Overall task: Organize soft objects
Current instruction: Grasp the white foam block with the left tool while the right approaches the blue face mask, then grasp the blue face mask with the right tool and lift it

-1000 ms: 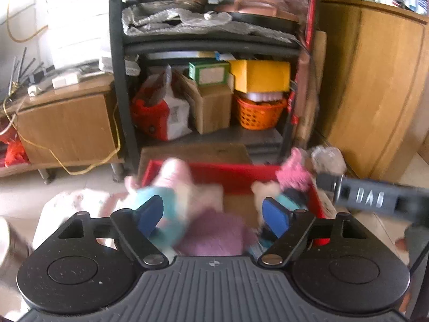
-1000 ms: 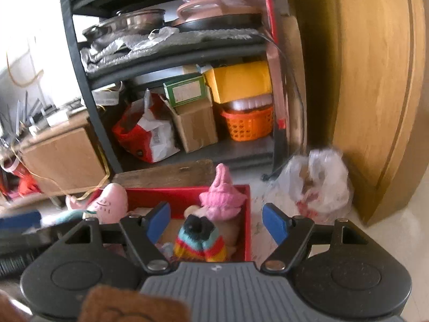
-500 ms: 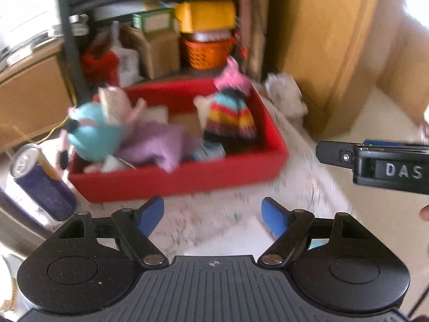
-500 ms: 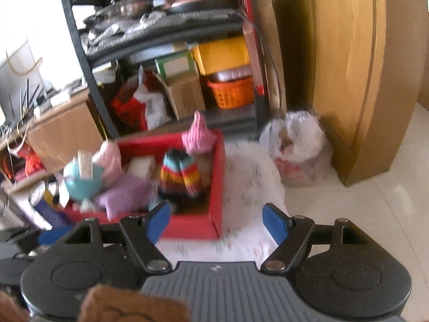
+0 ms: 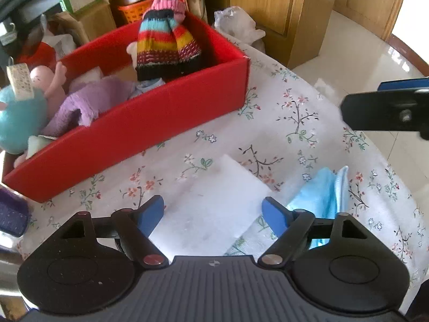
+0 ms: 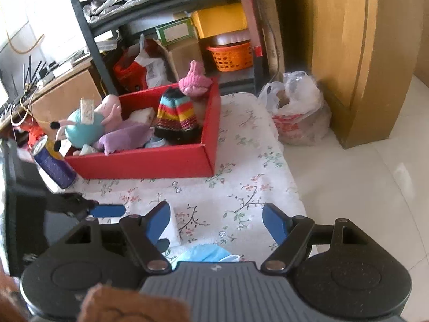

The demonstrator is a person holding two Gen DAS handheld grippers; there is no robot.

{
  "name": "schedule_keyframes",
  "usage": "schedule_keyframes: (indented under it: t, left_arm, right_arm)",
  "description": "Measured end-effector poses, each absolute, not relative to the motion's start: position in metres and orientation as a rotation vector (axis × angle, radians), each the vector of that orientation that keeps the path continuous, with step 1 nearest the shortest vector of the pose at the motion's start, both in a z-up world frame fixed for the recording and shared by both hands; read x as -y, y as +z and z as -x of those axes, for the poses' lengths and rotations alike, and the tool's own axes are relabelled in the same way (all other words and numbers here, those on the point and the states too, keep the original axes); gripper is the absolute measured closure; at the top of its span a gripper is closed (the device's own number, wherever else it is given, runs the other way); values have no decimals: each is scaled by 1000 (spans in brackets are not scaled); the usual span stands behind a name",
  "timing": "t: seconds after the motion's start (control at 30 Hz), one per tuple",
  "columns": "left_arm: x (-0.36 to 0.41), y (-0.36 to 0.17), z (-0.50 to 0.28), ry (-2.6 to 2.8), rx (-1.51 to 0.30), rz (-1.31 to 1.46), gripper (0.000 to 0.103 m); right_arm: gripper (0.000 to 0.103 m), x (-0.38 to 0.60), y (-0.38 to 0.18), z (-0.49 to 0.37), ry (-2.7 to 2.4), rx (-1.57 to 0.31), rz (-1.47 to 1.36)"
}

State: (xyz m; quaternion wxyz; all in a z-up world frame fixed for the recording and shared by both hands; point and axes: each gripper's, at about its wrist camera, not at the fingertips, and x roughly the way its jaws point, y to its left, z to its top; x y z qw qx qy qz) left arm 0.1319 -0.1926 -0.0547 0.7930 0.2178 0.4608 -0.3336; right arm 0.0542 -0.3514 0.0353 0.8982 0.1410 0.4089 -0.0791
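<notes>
Both grippers, left [image 5: 213,213] and right [image 6: 216,220], hung spread apart and empty. A white pad [image 5: 214,204] and blue cloth [image 5: 321,193] lay under them on the tablecloth [image 5: 295,123]. Beyond stood the red box [image 5: 150,123] holding soft toys [image 5: 166,45], a can [image 6: 53,165] beside it.

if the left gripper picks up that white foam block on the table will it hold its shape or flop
The white rectangular foam block keeps crisp, straight edges lying on the floral tablecloth, so it probably stays flat rather than flopping. It looks like light sponge, so it may squash between the open left gripper fingers and should slide easily if nudged.
</notes>
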Motion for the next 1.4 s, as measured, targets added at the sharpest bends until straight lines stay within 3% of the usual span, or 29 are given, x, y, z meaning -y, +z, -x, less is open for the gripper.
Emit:
schedule_keyframes:
  t: [0.2, 0.27, 0.4, 0.63, 1.4]
  left_arm:
    - [191, -68, -134, -767, -1019, -537, 17]
    - [190, -66, -133, -755, -1033, -519, 21]
    - [182, -58, -133, -675, -1044, -482, 40]
    - [153, -42, -125, -604, -1053, -412, 46]
    - [128, -59, -120, -499, -1130, -436, 43]
  right_arm:
    - [52, 348, 27, -60, -121, -893, -318]
    - [52, 346, 23, -61, -120, -903, -306]
    - [52, 342, 13, -67, -120, -948, -319]
    - [52, 331, -9, -69, -76, -1046, -420]
    - [52, 306, -38, -79, -111, -1107, -348]
